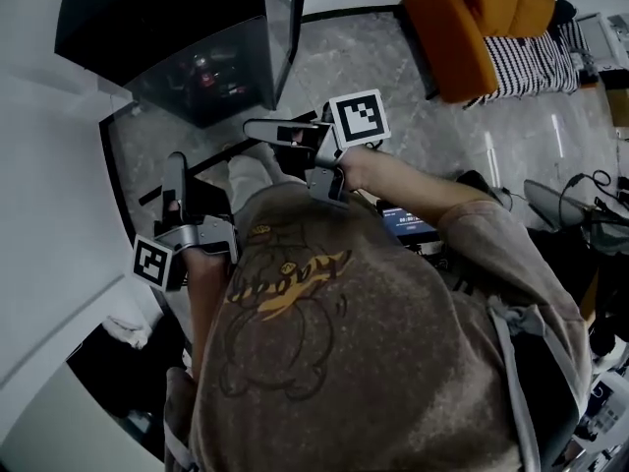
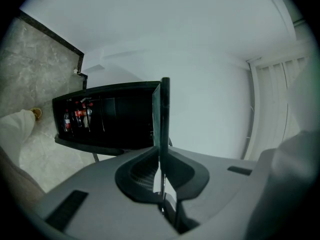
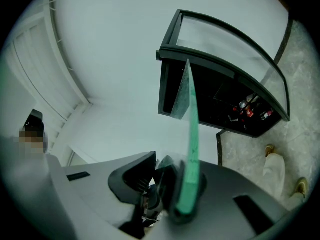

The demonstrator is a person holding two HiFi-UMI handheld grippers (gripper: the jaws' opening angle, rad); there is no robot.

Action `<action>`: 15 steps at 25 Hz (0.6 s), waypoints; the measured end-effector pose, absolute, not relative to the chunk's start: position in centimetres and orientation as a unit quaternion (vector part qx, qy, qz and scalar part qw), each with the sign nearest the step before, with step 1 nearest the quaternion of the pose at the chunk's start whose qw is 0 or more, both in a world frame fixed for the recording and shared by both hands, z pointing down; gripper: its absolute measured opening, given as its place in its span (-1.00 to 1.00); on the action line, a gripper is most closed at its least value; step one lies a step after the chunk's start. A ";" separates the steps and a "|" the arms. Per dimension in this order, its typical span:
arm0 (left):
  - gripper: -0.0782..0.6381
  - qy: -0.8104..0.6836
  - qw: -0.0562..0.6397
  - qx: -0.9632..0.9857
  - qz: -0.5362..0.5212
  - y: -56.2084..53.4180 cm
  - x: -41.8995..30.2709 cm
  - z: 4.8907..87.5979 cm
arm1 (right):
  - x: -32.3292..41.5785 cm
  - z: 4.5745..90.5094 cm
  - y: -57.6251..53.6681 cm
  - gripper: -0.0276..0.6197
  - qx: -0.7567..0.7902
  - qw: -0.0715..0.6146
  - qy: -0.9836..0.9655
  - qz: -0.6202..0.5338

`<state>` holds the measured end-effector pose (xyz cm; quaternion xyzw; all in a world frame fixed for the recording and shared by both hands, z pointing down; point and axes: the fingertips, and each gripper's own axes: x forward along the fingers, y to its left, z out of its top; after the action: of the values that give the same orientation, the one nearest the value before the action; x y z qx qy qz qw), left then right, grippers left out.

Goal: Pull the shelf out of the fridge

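Edge-on between my left gripper's (image 2: 161,170) jaws stands a thin glass shelf (image 2: 164,109), rising as a dark strip. My right gripper (image 3: 176,186) is shut on the same shelf (image 3: 190,116), whose edge shows green there. The black fridge (image 1: 167,28) stands ahead on the floor, its glass door (image 3: 230,39) swung open and bottles (image 2: 75,116) inside. In the head view my left gripper (image 1: 175,163) and right gripper (image 1: 256,131) are held apart in front of the fridge; the clear pane between them is hard to make out.
An orange seat (image 1: 457,23) with a striped cushion (image 1: 536,62) stands at the right, and cables (image 1: 580,205) lie beyond it. White walls flank the fridge. The person's shoe (image 3: 270,151) rests on the marble floor (image 1: 373,57).
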<state>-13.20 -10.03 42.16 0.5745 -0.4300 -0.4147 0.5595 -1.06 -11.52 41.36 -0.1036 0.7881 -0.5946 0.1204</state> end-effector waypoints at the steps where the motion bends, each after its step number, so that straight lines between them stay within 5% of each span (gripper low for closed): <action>1: -0.73 -0.430 0.561 0.574 -0.414 -10.1 -13.2 42.2 | -1.1 41.4 -11.6 -0.75 -0.104 0.120 0.787 -0.596; 15: -0.73 -0.433 0.575 0.557 -0.414 -10.0 -13.4 43.7 | -1.2 42.8 -11.7 -0.75 -0.103 0.114 0.783 -0.602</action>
<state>-13.39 -10.03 43.73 0.5574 -0.4333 -0.4138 0.5747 -1.18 -11.68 42.76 -0.1032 0.7834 -0.6022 0.1139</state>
